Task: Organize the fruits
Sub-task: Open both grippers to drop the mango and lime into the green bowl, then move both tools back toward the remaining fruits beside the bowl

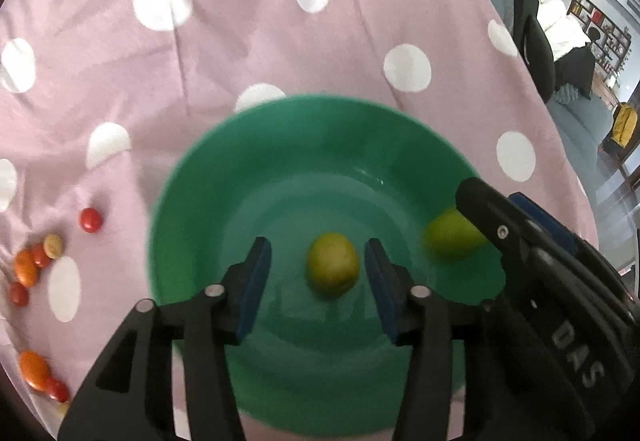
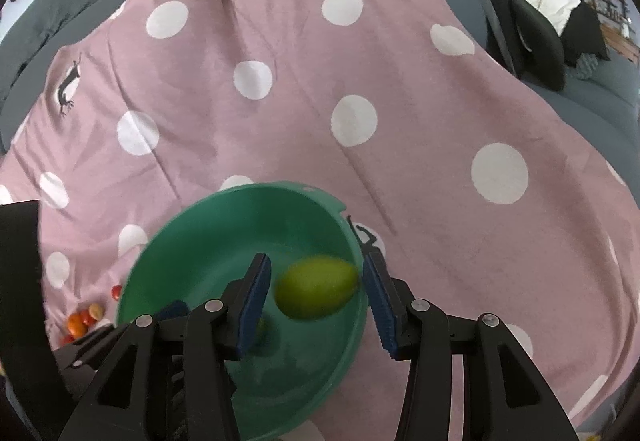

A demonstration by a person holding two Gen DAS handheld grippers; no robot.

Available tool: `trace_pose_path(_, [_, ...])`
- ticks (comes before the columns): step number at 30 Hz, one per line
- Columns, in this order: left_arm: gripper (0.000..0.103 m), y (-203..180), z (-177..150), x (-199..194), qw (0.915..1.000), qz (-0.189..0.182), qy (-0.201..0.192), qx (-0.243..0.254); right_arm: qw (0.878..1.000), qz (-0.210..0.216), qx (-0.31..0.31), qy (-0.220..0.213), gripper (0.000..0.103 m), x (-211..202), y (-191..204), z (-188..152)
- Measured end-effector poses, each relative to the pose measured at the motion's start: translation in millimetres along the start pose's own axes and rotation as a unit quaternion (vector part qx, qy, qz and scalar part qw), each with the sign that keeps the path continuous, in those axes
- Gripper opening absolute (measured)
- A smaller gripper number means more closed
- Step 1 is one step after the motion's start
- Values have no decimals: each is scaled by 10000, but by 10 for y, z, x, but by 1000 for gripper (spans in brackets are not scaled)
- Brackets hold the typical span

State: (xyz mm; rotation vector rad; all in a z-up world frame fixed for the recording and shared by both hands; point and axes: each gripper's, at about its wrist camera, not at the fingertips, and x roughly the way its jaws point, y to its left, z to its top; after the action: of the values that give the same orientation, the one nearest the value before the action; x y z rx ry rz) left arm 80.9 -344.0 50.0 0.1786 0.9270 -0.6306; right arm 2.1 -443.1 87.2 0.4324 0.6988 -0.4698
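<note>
A green bowl [image 1: 224, 177] sits on a pink polka-dot cloth. In the left wrist view my left gripper [image 1: 318, 273] is open over the bowl, with a yellow-green fruit [image 1: 332, 268] lying on the bowl floor between its fingers. A second green fruit [image 1: 450, 237] lies at the bowl's right side, next to my right gripper [image 1: 492, 217]. In the right wrist view my right gripper [image 2: 318, 291] is open above the bowl [image 2: 180, 225], and a blurred green fruit [image 2: 316, 293] sits between its pads, apart from both.
Several small red and orange tomatoes [image 1: 30, 269] lie on the cloth left of the bowl; they also show in the right wrist view [image 2: 84, 317]. The cloth [image 2: 320, 101] covers a grey sofa. A black chair [image 2: 536, 41] stands at the right.
</note>
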Motion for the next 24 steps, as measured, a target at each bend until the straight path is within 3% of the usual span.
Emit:
trace_pose_path(3, [57, 173, -16, -223, 9996, -31, -115, -269, 9998, -75, -42, -155, 66, -71, 2, 6])
trace_pose_path(7, [65, 467, -120, -593, 9971, 170, -387, -631, 9997, -8, -66, -221, 67, -105, 35, 17])
trace_pose_path(12, [69, 946, -398, -1033, 9877, 884, -618, -1129, 9993, 97, -165, -312, 67, -208, 141, 13])
trace_pose_path(17, [69, 1462, -836, -1370, 9712, 1469, -644, -1763, 9978, 400, -365, -376, 67, -284, 411, -7])
trace_pose_path(20, [69, 1803, -1128, -1518, 9542, 1585, -780, -2415, 9944, 620, -786, -344, 67, -289, 719, -67])
trace_pose_path(24, [69, 2200, -1269, -1561, 9310, 1738, -737, -3123, 9860, 788, -1449, -223, 67, -256, 1154, -208])
